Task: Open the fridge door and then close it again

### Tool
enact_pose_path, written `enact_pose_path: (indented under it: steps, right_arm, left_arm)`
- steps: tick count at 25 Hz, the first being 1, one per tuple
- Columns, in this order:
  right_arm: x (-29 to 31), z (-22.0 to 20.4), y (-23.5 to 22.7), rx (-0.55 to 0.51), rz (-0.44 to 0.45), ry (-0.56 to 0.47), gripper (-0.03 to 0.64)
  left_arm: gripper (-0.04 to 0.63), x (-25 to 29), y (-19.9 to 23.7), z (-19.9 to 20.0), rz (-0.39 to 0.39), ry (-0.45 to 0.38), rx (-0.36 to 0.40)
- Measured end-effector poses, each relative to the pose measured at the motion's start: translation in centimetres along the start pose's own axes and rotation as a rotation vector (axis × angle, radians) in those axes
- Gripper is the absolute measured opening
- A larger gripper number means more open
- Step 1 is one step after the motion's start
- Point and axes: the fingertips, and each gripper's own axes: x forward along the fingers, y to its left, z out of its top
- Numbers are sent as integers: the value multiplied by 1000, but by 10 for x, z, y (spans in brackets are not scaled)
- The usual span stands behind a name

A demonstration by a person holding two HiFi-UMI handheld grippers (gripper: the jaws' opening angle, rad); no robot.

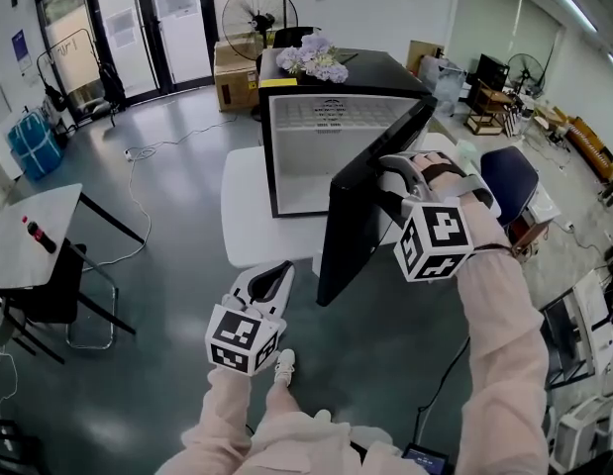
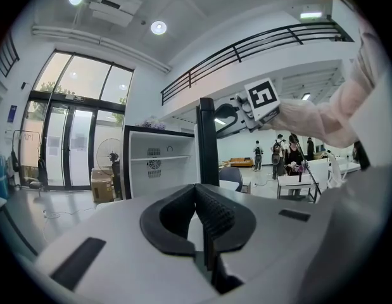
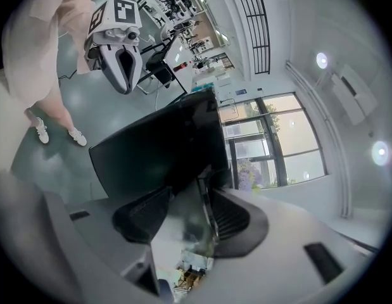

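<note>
Head camera looks steeply down on the open black mini fridge [image 1: 316, 146]. The left hand-held gripper [image 1: 273, 281] camera faces the same fridge level, from farther back; the right hand-held gripper [image 1: 397, 171] camera looks close-up along its black door [image 3: 158, 151].

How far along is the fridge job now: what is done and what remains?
Done: the black fridge door stands open, white interior showing. In hand: the right gripper straddles the door's edge. Remaining: swinging it shut. The left gripper hangs shut, empty.

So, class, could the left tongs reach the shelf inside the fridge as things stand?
Probably yes: the door is swung wide, off to the right of the left tongs, and the left gripper view looks straight at the shelf with nothing between.
</note>
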Motion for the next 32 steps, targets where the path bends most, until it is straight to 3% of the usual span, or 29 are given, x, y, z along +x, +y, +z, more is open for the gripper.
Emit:
enact_pose_path:
  steps: [11,32]
  right_arm:
    - [-27,-26,15,-14,4,-23,212]
    - [-82,-97,42,-90,47,96,215]
  left_arm:
    - [11,-1,-25,-2,-24,3,7]
    - [11,-8,-48,4,-58,-10,29]
